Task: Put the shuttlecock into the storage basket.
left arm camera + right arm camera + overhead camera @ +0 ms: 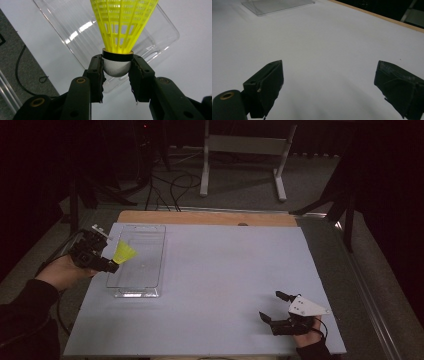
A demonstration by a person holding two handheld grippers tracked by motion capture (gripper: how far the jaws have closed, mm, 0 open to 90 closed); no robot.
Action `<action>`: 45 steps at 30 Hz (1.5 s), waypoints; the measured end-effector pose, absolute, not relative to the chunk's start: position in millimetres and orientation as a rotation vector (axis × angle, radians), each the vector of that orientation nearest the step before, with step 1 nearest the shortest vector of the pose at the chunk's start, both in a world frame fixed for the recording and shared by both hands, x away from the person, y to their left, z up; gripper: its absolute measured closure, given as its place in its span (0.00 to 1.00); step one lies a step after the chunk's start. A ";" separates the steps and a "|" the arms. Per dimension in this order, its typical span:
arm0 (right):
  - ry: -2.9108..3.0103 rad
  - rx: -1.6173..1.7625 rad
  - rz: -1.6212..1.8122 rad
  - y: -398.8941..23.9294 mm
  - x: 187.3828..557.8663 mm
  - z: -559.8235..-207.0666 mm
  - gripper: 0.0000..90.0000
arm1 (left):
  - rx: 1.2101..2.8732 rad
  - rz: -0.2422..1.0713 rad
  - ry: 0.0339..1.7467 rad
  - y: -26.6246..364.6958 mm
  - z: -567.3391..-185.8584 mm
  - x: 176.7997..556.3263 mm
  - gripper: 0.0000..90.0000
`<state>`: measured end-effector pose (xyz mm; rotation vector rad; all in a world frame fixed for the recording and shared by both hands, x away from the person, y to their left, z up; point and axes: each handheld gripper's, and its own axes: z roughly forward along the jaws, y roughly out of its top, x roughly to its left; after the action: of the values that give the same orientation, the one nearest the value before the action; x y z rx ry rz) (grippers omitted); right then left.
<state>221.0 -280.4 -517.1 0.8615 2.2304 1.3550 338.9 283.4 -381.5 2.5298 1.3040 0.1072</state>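
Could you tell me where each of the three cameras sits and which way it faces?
High view: above the person's side, looking forward and down on the table; both hands and grippers show.
Left gripper view: rides the left gripper, looking along its jaws at a yellow shuttlecock over a clear tray.
Right gripper view: rides the right gripper, facing bare tabletop.
All three share the tray.

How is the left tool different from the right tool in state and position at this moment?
The left tool is shut on the white base of a yellow shuttlecock; the right tool is open and holds nothing. The left tool is raised at the left edge of the clear tray; the right tool sits low near the table's front right corner, far from the tray. Both have black jaws and are held by a hand.
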 end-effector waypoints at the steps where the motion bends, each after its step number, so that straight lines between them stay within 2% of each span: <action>1: 2.230 0.861 1.354 -280.4 221.0 -517.1 0.10 | 2.542 0.112 1.292 283.1 -385.2 338.6 0.73; 25: 2.239 0.858 1.353 -280.2 221.3 -517.6 0.10 | 2.606 0.050 1.328 281.6 -432.0 344.4 0.73; 37: 2.238 0.863 1.355 -280.2 221.4 -517.9 0.10 | 2.676 0.013 1.320 278.1 -443.4 349.6 0.72; 45: 2.240 0.864 1.349 -280.2 221.9 -518.4 0.10 | 2.691 0.029 1.329 274.7 -435.5 353.0 0.72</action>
<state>221.9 -280.2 -518.4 0.8644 2.2402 1.3491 353.0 274.7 -435.5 2.6907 1.3293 0.0293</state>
